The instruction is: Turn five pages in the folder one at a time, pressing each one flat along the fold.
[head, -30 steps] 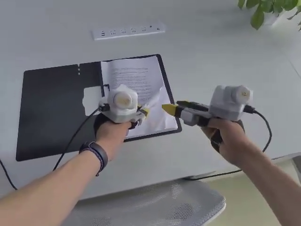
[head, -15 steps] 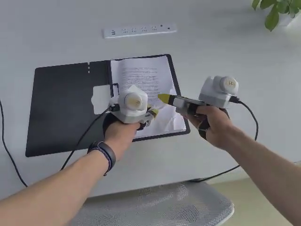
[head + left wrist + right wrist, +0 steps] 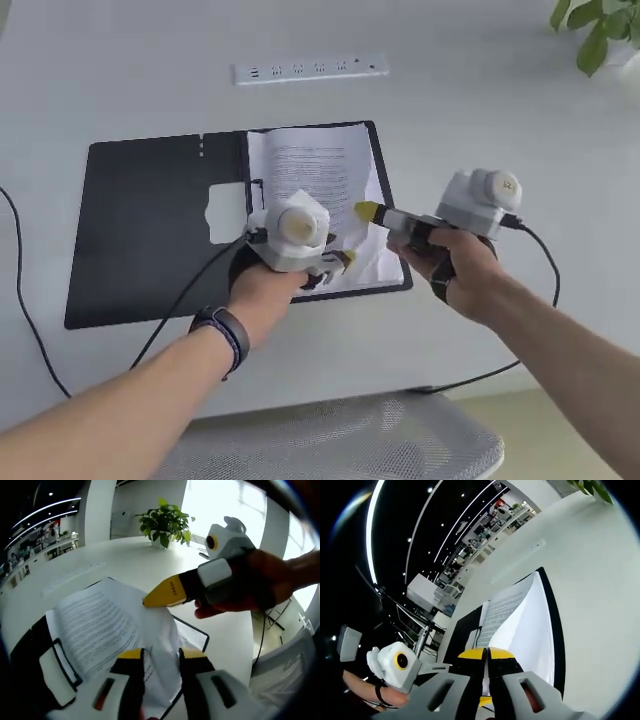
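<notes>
A black folder (image 3: 150, 230) lies open on the white table, with a stack of printed pages (image 3: 315, 170) on its right half. The top page (image 3: 100, 625) curls up at its lower right. My left gripper (image 3: 345, 262) sits at that lower corner; its jaws (image 3: 161, 654) stand a little apart, with the paper lying between them. My right gripper (image 3: 365, 210) comes in from the right, and its yellow tip (image 3: 146, 601) meets the page's raised right edge. In the right gripper view the right gripper (image 3: 487, 652) is shut against the lifted sheet (image 3: 530, 625).
A white power strip (image 3: 310, 70) lies behind the folder. A potted plant (image 3: 600, 30) stands at the far right corner. A black cable (image 3: 25, 300) trails off the left side. A mesh chair seat (image 3: 350, 440) sits below the table's front edge.
The right gripper has moved left, from beside the folder onto the page's right edge. The left gripper has stayed at the lower corner. The head camera has shifted.
</notes>
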`<state>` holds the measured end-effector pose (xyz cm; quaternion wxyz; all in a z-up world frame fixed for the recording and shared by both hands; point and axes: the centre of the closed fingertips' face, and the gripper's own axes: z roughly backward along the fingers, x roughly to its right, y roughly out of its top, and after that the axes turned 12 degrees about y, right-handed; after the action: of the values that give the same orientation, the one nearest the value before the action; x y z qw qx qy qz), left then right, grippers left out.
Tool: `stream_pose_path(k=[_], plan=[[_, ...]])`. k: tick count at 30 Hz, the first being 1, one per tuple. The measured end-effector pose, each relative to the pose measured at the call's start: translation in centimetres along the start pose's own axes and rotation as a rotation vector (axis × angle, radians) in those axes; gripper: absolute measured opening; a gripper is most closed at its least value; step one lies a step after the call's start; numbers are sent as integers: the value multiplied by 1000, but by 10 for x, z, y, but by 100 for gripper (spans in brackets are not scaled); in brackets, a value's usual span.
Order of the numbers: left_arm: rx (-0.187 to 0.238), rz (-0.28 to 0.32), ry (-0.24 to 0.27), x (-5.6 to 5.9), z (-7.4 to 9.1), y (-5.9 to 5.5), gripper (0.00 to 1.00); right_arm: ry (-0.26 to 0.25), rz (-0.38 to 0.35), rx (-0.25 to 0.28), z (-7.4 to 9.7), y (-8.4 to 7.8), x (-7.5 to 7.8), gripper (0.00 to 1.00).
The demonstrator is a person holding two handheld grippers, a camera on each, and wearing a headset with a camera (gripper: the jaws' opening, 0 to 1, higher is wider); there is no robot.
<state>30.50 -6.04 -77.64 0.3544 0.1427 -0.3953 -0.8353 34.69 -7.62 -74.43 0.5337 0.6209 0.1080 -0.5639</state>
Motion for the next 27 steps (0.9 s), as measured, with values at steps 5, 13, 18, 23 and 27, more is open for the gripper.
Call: stream_pose_path(k=[5, 13, 18, 23, 27], plan=[[8, -10, -1, -1, 8, -1, 37, 8, -14, 25, 1, 6, -8, 0], [36, -17, 6, -5, 27, 5, 45, 25, -16, 55, -1, 9, -40, 0], [56, -7, 15, -15, 40, 7, 50, 38, 6, 56, -4, 13, -55, 0], [75, 5, 32, -26, 56, 8, 56, 54, 25, 59, -9, 17, -67, 0], [80, 9, 55, -42, 69, 4, 60, 88, 38, 62, -16, 19, -82, 0]])
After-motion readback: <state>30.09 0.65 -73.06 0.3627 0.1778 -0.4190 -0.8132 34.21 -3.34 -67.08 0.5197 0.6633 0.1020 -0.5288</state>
